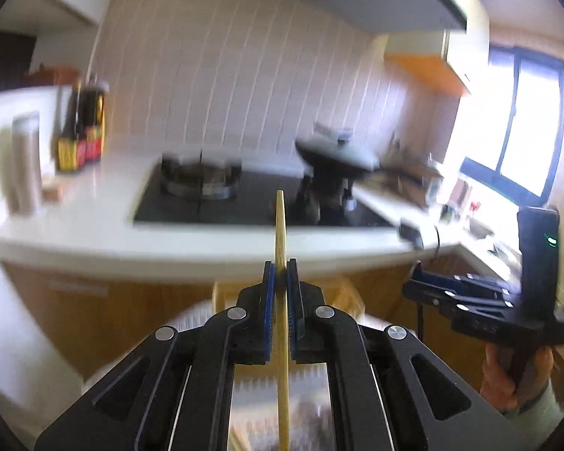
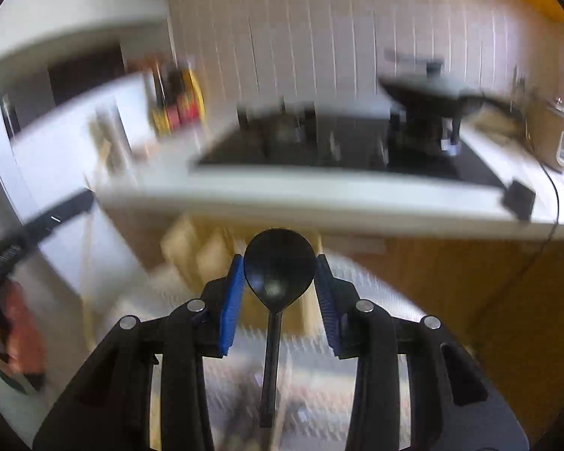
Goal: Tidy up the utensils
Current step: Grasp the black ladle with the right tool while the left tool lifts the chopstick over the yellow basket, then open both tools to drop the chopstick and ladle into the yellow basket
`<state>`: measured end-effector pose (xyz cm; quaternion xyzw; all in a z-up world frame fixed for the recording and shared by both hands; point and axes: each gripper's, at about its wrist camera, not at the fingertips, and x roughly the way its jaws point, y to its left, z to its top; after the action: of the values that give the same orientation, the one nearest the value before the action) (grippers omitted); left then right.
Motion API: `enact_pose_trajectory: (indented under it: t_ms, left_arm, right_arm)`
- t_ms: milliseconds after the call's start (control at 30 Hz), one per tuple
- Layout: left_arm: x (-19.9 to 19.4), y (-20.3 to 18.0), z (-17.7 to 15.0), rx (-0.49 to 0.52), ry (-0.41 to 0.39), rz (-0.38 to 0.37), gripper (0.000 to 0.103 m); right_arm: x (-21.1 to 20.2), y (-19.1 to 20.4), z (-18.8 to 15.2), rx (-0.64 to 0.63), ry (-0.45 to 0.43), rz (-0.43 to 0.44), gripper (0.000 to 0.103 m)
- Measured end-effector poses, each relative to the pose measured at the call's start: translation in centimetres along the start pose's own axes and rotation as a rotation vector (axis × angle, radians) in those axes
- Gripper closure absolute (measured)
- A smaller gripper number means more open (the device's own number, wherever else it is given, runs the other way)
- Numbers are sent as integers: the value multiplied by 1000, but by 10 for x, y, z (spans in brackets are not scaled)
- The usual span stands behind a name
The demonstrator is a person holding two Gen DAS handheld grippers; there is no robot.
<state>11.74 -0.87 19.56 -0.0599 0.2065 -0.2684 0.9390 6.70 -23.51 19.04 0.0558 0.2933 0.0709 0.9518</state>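
— While both views are smeared with blur, what worries you most?

— The left tool (image 1: 281, 282). Its blue pads are pressed together on a single wooden chopstick (image 1: 281, 233), which stands nearly upright between them, its tip poking up past the pads and its length running down through the frame. That is a thin, smooth stick held along a narrow line, so I judge it could pivot or slide down if the hand jerks.

— And the right tool (image 2: 279, 278)?

— It carries a black spoon (image 2: 278, 278), bowl up and handle hanging down between the arms. The blue pads sit against either edge of the bowl, so it looks clamped on the bowl, not the handle. A rounded, slick bowl gives little for the pads to bite; a small twist might let it pop out.

— Where would they land?

— Both are in the air, in front of the white bench (image 1: 94, 221) with its black stove (image 1: 214, 203) and a pan (image 1: 334, 154). Something pale wooden shows below the pads in both views, perhaps the holder, but it is too blurred to say.

— Anything else?

— In the left view the right tool hangs off to the right, apart from the left; bringing both to one spot could knock chopstick against spoon.
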Motion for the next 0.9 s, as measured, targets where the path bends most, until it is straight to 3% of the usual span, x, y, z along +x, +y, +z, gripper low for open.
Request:
enact_pose_trajectory:
  t_ms: [133,300,433,733,900]
  left_arm:
    - [23,-3,18,3,-95,36,99]
    - [52,1,15,51,-216,122,99]
    - [74,13,11,35,-258,169,99]
    - [106,27,-16,6,-287,242,99]
    - [117,35,-25,-10,-246,232,99]
  right_arm:
    - [-7,-2,31,19,-159,-1,69]
    - [23,-11,46,35,-242,-6,69]
    - [46,-12,40,39,-320,-81,69]
    - [96,-14,11,-6,-326,-167,68]
    - [107,-17,-2,-11,-329,-166,68]
